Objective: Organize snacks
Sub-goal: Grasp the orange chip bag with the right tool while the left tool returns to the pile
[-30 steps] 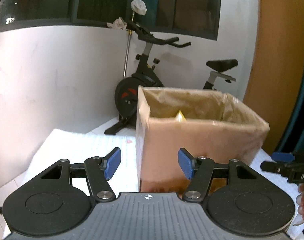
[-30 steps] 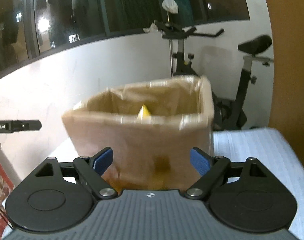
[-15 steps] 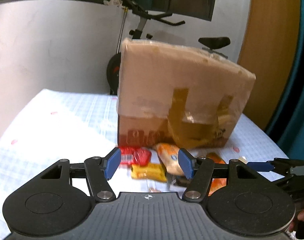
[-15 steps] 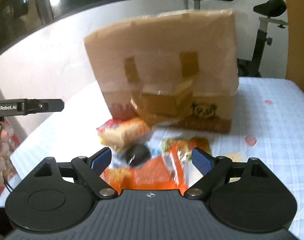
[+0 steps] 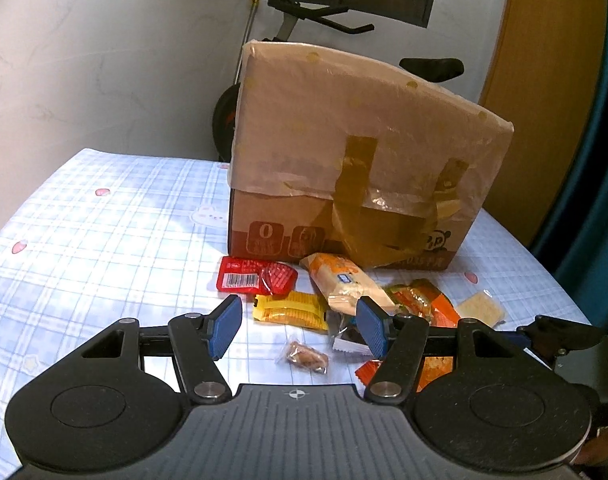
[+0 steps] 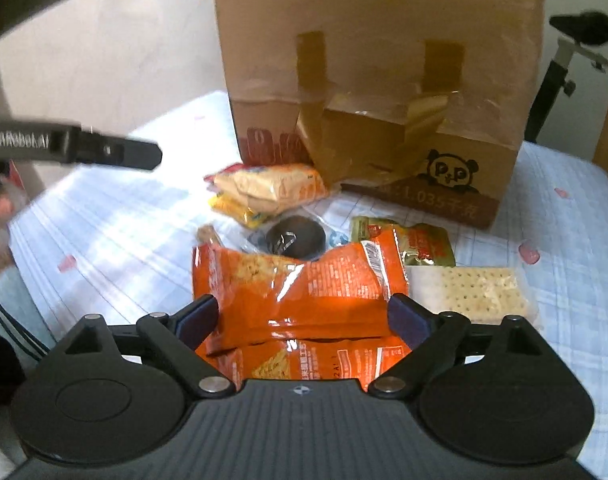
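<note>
A taped cardboard box (image 5: 355, 176) stands on the checked tablecloth; it also shows in the right wrist view (image 6: 383, 92). Snacks lie in front of it: a red packet (image 5: 256, 276), a yellow packet (image 5: 290, 312), a biscuit pack (image 5: 343, 284), a small clear-wrapped sweet (image 5: 304, 358). My left gripper (image 5: 298, 330) is open and empty above the yellow packet. My right gripper (image 6: 304, 320) is open, its jaws either side of an orange snack bag (image 6: 300, 284), not touching it. A dark round snack (image 6: 296, 238) and a cracker pack (image 6: 469, 290) lie nearby.
An exercise bike (image 5: 304, 28) stands behind the table against the white wall. The tablecloth (image 5: 104, 224) spreads to the left. The other gripper shows at the left of the right wrist view (image 6: 72, 148) and at the right of the left wrist view (image 5: 559, 334).
Both grippers have dropped and tilted down toward the table. The view went from the box's open top to the snacks in front of it. Both stayed open.
</note>
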Available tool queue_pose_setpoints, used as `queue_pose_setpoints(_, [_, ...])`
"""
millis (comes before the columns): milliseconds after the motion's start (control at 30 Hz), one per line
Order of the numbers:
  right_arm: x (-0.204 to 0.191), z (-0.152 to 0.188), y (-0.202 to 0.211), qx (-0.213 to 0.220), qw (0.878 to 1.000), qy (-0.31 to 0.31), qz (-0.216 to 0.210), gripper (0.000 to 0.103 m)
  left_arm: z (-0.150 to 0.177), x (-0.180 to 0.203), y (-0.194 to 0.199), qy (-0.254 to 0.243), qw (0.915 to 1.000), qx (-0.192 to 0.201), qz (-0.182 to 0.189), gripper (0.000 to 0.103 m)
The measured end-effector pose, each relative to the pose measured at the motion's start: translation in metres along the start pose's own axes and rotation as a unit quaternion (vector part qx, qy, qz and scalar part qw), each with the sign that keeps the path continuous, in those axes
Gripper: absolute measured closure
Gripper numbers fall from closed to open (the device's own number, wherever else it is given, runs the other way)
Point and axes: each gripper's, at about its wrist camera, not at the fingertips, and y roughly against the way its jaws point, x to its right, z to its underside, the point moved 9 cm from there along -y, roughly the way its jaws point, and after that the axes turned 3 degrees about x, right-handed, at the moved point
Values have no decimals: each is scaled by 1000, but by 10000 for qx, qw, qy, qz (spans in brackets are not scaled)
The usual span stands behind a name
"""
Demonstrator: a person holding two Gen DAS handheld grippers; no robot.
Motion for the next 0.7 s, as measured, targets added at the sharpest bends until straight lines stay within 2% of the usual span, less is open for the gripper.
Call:
queue_pose_setpoints(133, [-4, 5, -7, -42, 9998, 184, 113, 0, 4, 2, -3, -7, 10000, -67, 0, 37])
queue_pose_setpoints(400, [-4, 8, -10, -12, 9996, 217, 176, 1, 12, 1, -6, 64, 9998, -188, -22, 37])
queue_pose_setpoints(467, [-3, 8, -9, 22, 9996, 211, 211, 8, 13, 0, -7, 89, 9997, -228, -22, 37])
queue_pose_setpoints(533, [-4, 7, -5, 76, 9997, 192, 141, 28, 14, 0, -8, 107, 9996, -262, -19, 37])
queue_pose_setpoints(633, [-5, 4, 2, 157, 9996, 202, 118, 36, 15, 1, -9, 101, 9996, -277, 5, 37])
queue_pose_setpoints(700, [-3, 0, 8, 277, 9995, 135, 92, 37, 16, 2, -9, 90, 9995, -302, 46, 38])
